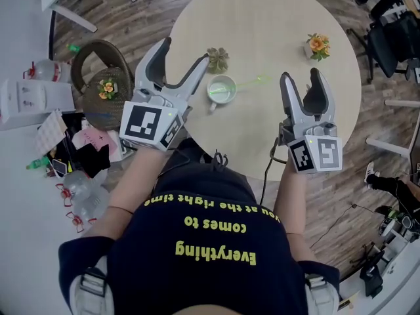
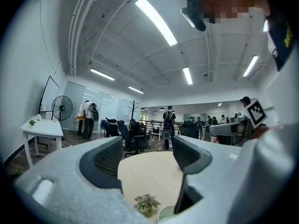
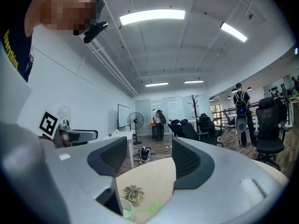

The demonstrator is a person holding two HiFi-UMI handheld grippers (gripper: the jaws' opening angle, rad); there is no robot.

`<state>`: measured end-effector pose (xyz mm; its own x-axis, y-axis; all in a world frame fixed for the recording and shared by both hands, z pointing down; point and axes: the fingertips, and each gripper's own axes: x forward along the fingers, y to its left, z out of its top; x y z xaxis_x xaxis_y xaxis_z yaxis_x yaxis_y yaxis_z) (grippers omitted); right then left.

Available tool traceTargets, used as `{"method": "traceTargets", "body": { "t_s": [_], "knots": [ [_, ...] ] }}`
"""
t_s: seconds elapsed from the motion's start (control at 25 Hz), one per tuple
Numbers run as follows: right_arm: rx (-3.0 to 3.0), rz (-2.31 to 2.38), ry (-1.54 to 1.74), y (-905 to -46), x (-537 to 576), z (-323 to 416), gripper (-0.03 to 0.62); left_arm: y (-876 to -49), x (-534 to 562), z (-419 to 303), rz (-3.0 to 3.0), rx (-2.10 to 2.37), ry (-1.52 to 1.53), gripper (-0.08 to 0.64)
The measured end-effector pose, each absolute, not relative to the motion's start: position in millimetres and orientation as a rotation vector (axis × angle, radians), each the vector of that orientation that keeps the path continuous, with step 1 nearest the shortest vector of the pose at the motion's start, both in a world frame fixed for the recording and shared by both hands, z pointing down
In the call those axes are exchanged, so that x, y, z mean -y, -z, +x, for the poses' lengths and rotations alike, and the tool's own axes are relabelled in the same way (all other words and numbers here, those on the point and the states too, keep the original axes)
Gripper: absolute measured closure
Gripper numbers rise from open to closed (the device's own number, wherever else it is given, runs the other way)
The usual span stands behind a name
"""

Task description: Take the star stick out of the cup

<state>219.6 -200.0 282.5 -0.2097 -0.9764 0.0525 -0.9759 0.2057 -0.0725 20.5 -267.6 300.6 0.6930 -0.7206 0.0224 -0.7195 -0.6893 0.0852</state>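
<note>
**Head view: both grippers released, stick in the cup**

Nearest the person, the left gripper point(image 1: 184, 50) and right gripper point(image 1: 302, 76) are held level over the near edge of the round table point(image 1: 262, 18), one to each side of the cup point(image 1: 222, 88). Neither touches anything. The left gripper view shows its jaws spread wide with only bare tabletop between them. The right gripper view shows the same: jaws apart, nothing gripped.

This flanking placement looks deliberate. The left gripper sits just beside the cup, probably to steady it. The right one is on the side towards which the stick leans, so it is better placed to pinch the shaft.

Between the two grippers stands the white cup, upright, its handle towards the person. It holds one thing that can be made out: the thin green star stick point(image 1: 249, 83). The stick's lower end sits inside the cup. Its shaft leans over the rim to the person's right, and the star end hangs low over the table. Whether the star touches the surface is unclear. Removing the stick has not begun.

Just past the cup sits a small succulent point(image 1: 218, 59), close but apart from it. Farther off, near the table's right edge, is a small bunch of orange flowers point(image 1: 318, 44).
</note>
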Motion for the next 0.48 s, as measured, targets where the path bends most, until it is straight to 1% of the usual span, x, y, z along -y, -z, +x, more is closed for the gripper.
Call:
{"method": "traceTargets", "body": {
  "t_s": [0.28, 0.36, 0.48],
  "knots": [
    [-2.493, -1.959, 0.283, -325.4, 215.6, 220.4, 0.299, -327.0, 281.9, 24.4, 2.762, 1.210, -0.023, 0.215],
    [-2.547, -1.949, 0.318, -344.0, 219.5, 216.4, 0.318, -335.2, 285.7, 23.4, 2.733, 1.229, -0.020, 0.215],
    [-2.579, -1.943, 0.397, -372.4, 225.1, 216.3, 0.324, -345.3, 290.0, 22.5, 2.700, 1.252, -0.021, 0.215]
  ]
}}
